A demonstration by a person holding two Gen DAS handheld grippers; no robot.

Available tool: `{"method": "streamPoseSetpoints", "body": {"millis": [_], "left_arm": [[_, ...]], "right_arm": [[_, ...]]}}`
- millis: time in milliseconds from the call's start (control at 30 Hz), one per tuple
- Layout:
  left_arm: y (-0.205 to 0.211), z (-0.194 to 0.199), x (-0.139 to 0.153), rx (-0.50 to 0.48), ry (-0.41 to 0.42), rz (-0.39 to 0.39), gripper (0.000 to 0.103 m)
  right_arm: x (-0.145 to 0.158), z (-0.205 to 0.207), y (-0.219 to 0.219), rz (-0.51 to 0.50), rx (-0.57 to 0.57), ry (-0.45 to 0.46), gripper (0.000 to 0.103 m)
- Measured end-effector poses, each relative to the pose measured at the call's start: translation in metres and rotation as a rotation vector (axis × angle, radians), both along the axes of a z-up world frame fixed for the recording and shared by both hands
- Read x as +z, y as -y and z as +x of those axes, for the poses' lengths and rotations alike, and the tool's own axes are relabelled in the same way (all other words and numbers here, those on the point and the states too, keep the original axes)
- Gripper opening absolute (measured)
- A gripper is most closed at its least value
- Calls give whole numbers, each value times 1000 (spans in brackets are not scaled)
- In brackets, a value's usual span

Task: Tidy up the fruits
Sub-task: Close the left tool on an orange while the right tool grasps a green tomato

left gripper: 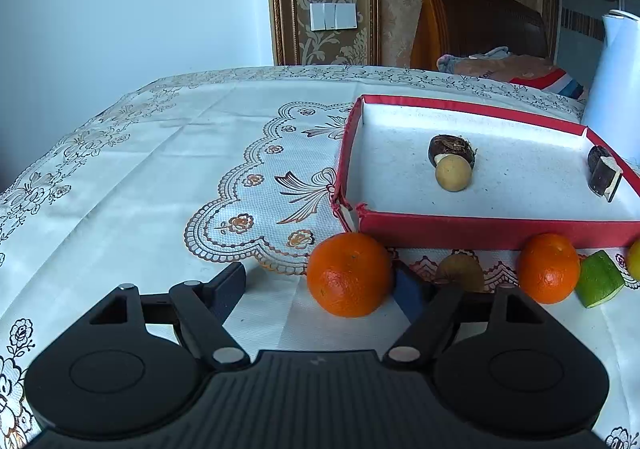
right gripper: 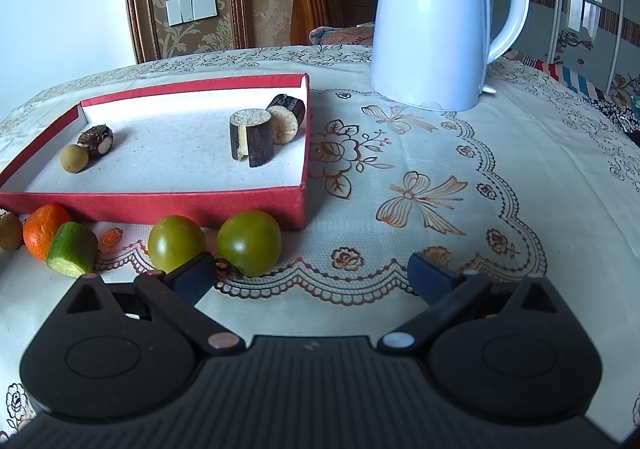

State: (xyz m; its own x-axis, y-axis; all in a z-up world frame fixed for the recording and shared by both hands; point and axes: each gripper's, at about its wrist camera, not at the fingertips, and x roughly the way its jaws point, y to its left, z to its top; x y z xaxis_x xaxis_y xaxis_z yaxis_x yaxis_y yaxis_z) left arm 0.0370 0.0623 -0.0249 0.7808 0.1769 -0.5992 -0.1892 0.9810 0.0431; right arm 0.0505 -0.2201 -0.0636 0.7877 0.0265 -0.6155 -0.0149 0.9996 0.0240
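Near the tabletop's far edge stands a white kettle (right gripper: 436, 17), and beside it a red tray (right gripper: 160, 205) holding cut dark pieces. Along the tray's front wall lie two oranges, a kiwi, a lime piece and two green tomatoes. Left gripper (left gripper: 320, 285) gapes wide around the nearest orange (left gripper: 349, 274), pads apart from it. Right gripper (right gripper: 316, 277) is wide open, empty, beside one green tomato (right gripper: 249, 242).

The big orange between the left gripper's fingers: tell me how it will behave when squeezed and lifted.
The orange looks round, so it may roll away if nudged off-centre. Its dimpled peel probably grips the pads well. The left gripper stands open around it, not yet pressing.
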Motion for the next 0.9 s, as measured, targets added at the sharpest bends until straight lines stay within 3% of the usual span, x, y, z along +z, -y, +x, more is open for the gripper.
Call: {"method": "streamPoseSetpoints", "body": {"millis": [133,900], "left_arm": [[0,0,1,-2,1,1,77],[0,0,1,-1,6,-2,77]], "right_arm": [[1,-2,-3,-9,20,13,89],[2,-4,2,29,15,26,87]]}}
